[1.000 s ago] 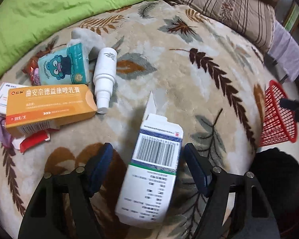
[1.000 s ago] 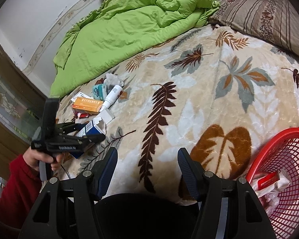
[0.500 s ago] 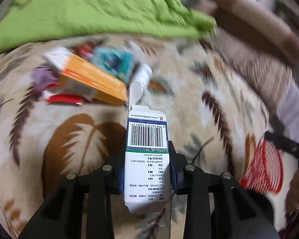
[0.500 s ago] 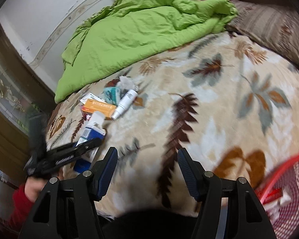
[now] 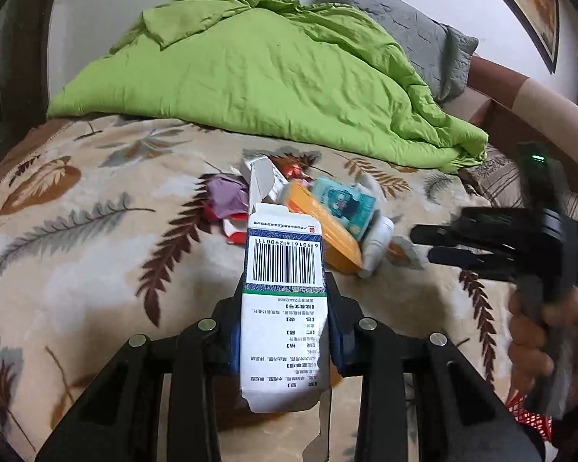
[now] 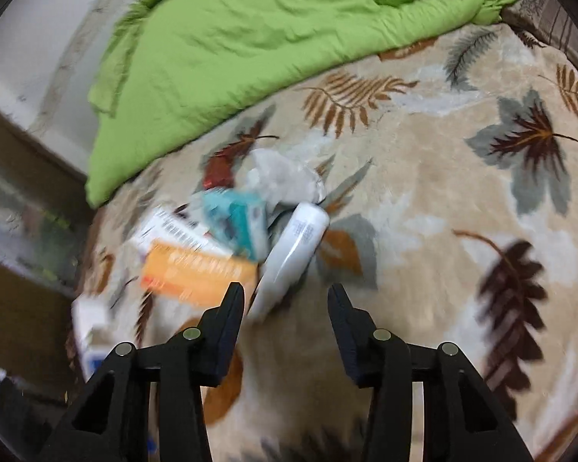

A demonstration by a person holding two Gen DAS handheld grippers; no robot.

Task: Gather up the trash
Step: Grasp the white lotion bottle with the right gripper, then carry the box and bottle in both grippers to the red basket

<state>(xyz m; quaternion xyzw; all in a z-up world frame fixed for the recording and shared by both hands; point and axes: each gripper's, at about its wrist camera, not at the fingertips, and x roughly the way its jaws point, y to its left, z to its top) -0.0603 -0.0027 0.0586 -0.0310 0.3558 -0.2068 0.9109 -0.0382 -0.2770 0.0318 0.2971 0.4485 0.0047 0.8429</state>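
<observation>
1. A beige plush blanket printed with brown, grey and rust leaves (image 5: 96, 254) covers the bed and carries everything else.
2. A crumpled lime-green quilt (image 5: 258, 73) lies heaped across the far side of the blanket, with a grey quilted pillow (image 5: 424, 38) behind it.
3. The left gripper (image 5: 285, 327) is clamped on a white cardboard medicine box with a barcode and a blue-green band (image 5: 283, 308); its blue pads press both long sides, and the box is lifted clear of the blanket with its torn top flap standing open.
4. The right gripper (image 6: 285, 308) points down at the trash pile, its jaws closing with nothing pinched between them; the nozzle end of a white plastic spray bottle (image 6: 293, 254) lies just ahead of the fingertips. In the left wrist view a person's hand (image 5: 539, 331) holds this gripper's handle.
5. The trash pile sits in the middle of the blanket, near the quilt's edge: an orange rectangular carton (image 6: 196, 273) lies touching the bottle's side.
6. A teal tissue packet with a cartoon face (image 5: 346, 204) rests against the carton.
7. A crumpled purple wrapper (image 5: 227, 196) lies at the pile's left in the left wrist view.
8. A sliver of red plastic mesh basket (image 5: 528, 415) shows at the lower right edge.
</observation>
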